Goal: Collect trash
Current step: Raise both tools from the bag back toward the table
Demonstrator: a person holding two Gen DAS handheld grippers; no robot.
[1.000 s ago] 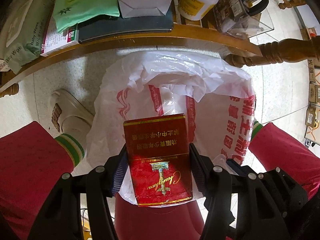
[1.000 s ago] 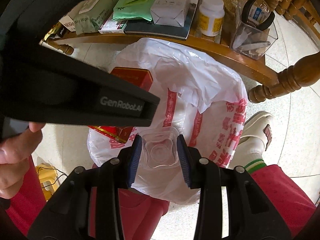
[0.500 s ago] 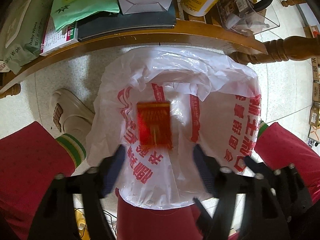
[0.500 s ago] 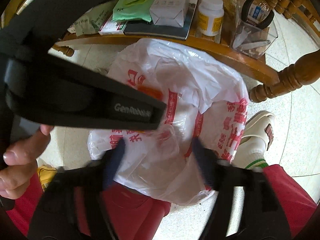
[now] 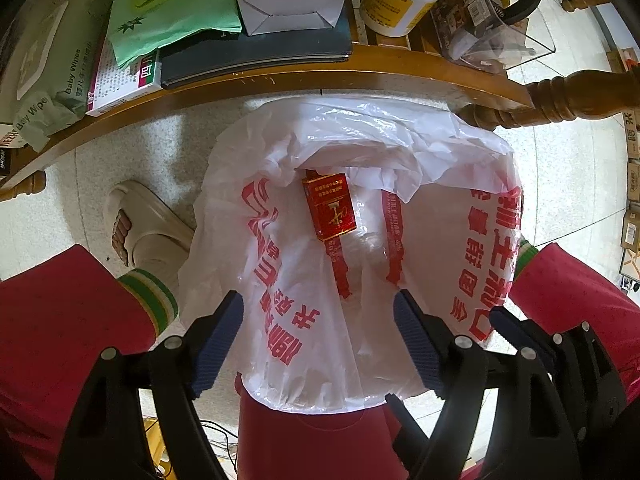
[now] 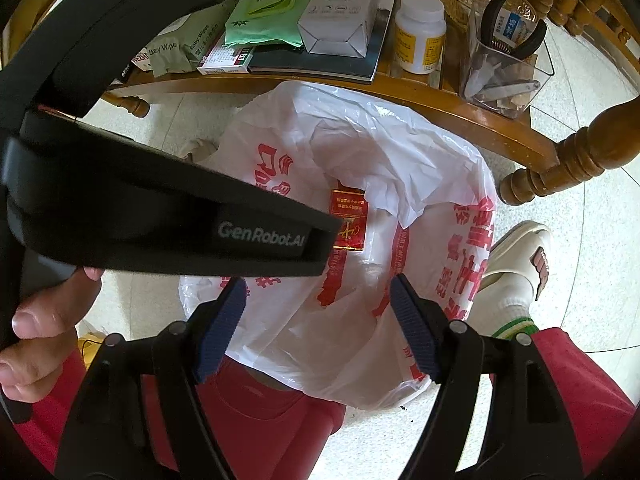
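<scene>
With both the left gripper (image 5: 318,334) and right gripper (image 6: 316,326) having just spread their fingers wide and empty, and the red packet (image 5: 329,211) lying inside the white bag (image 5: 440,208), lift clear before returning to the counter (image 5: 280,76) for more

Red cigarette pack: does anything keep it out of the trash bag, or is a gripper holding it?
Nothing visible does. The red cigarette pack lies inside the white trash bag. The left gripper and right gripper hang open above the bag, with nothing between their jaws.
</scene>
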